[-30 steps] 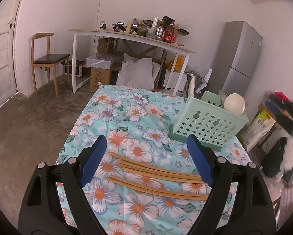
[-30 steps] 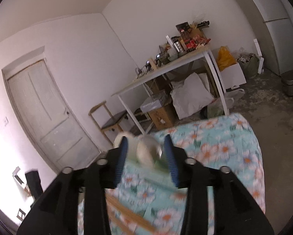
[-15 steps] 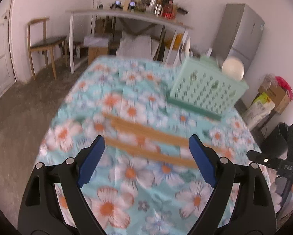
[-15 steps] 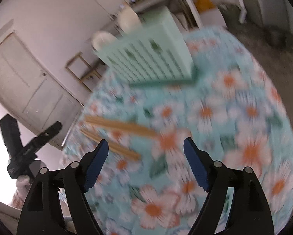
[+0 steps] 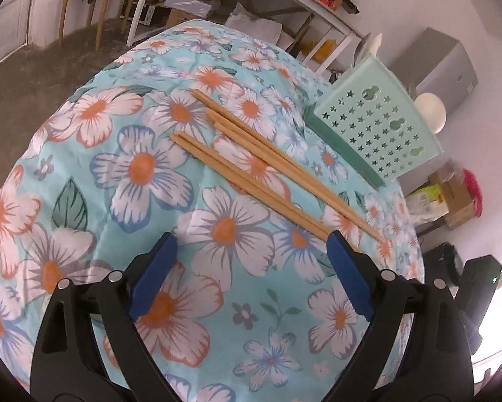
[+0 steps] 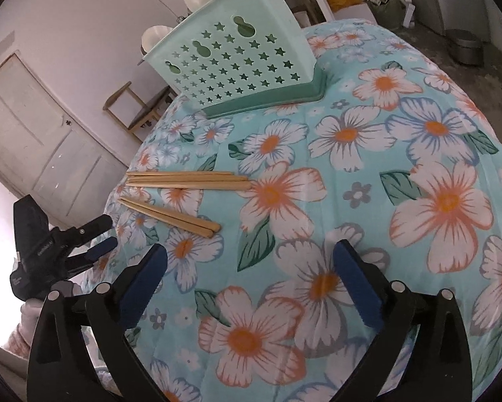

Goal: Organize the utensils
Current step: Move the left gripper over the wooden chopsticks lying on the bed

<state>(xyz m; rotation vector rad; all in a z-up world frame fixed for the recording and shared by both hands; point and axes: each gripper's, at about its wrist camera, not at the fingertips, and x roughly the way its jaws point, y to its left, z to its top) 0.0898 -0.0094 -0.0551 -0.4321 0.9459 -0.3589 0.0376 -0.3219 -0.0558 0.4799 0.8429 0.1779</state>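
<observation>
Five wooden chopsticks (image 5: 267, 167) lie loose on the flowered tablecloth (image 5: 143, 164), in two groups: in the left wrist view a pair runs nearer the camera and a set of three lies just beyond it, all slanting toward the lower right. The left gripper (image 5: 251, 268) hangs over the cloth with its jaws wide and nothing between them; they have just been opening a little further, and the near tip of the pair ends just beside its right-hand pad. Further right stands the mint-green perforated basket (image 5: 378, 127), upright on the cloth, apart from the chopsticks; white rounded spoon-like ends rise above its rim, so some utensils appear to be sorted already. In the right wrist view the right gripper (image 6: 251, 281) is likewise spread wide and empty, its jaws having just been opening, over bare cloth with the pair of chopsticks (image 6: 170, 216) ahead and to its left, and the basket (image 6: 237, 63) beyond. Judgement: the step in hand is the approach to the chopsticks, with no grasp yet made. The next move calls for lowering one gripper across a group so the sticks lie between the pads, closing on them together, then carrying them upright to the basket. Risk noted: thin sticks may roll or splay under the pads.
</observation>
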